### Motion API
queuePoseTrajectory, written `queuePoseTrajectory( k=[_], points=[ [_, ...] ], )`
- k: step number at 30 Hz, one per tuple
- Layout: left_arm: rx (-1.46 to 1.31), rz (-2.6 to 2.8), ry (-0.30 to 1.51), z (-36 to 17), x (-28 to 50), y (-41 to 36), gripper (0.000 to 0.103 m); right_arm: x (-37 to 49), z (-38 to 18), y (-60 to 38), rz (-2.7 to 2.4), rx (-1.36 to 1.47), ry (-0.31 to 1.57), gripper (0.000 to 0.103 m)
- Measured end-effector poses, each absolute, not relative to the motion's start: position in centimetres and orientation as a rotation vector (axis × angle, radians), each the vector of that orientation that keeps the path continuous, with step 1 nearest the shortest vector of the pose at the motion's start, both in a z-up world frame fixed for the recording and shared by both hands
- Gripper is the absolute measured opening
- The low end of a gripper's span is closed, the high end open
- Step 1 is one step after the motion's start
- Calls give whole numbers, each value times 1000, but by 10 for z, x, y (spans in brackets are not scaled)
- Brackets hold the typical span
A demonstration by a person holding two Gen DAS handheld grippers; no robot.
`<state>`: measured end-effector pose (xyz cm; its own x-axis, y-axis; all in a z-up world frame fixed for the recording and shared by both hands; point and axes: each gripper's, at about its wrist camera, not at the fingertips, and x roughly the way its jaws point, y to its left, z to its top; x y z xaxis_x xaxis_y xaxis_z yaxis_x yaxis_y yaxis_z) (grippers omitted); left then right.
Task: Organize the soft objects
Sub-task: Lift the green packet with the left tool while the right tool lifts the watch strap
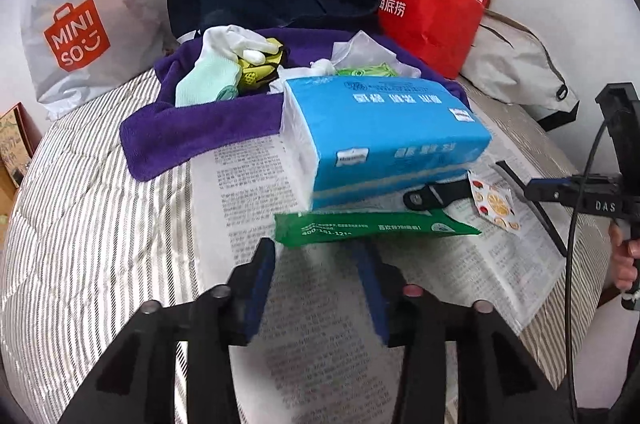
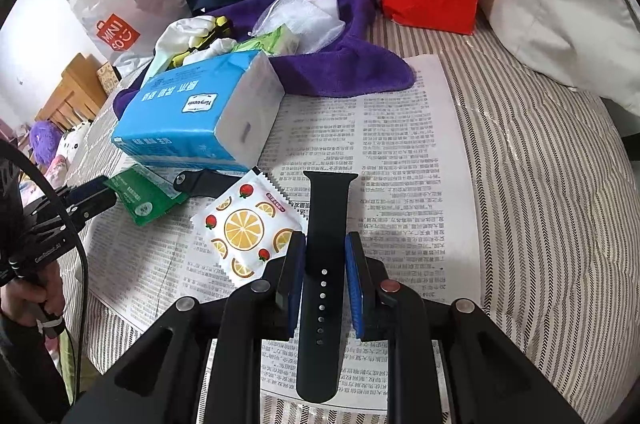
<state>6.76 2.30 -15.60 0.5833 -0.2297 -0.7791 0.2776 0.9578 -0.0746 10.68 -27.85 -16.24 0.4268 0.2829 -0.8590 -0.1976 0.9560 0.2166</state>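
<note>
Jaws of the left gripper (image 1: 316,256) are spread, just near of the green pack (image 1: 372,229), not touching it. Right gripper (image 2: 325,248) jaws pinch the black strap (image 2: 326,224). On the bed (image 2: 540,184), far side, the purple towel (image 1: 192,132) already holds socks and packs. The blue tissue pack (image 1: 384,128), green pack, fruit packet (image 2: 246,228) and strap still lie on the newspaper (image 2: 408,152), so sorting looks about half done.

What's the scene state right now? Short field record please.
surface: striped bedding under a newspaper
left hand-held gripper: open, just opened, nothing between the pads, green packet just ahead
right hand-held gripper: shut on black watch strap
blue tissue pack: partly on purple towel
fruit-print packet: flat on newspaper
</note>
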Motion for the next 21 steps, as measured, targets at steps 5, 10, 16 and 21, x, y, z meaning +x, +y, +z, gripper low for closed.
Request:
queuePoseTrajectory(
  k=[5, 10, 16, 21],
  points=[
    [91, -282, 897, -162, 77, 14, 41, 107, -165, -276, 307, 86, 1097, 20],
    [118, -288, 909, -167, 84, 6, 43, 108, -167, -276, 310, 85, 1105, 20],
    [149, -295, 893, -163, 83, 8, 65, 109, -168, -277, 311, 83, 1111, 20],
    [169, -299, 869, -156, 80, 11, 68, 111, -171, -277, 310, 87, 1115, 20]
  ],
)
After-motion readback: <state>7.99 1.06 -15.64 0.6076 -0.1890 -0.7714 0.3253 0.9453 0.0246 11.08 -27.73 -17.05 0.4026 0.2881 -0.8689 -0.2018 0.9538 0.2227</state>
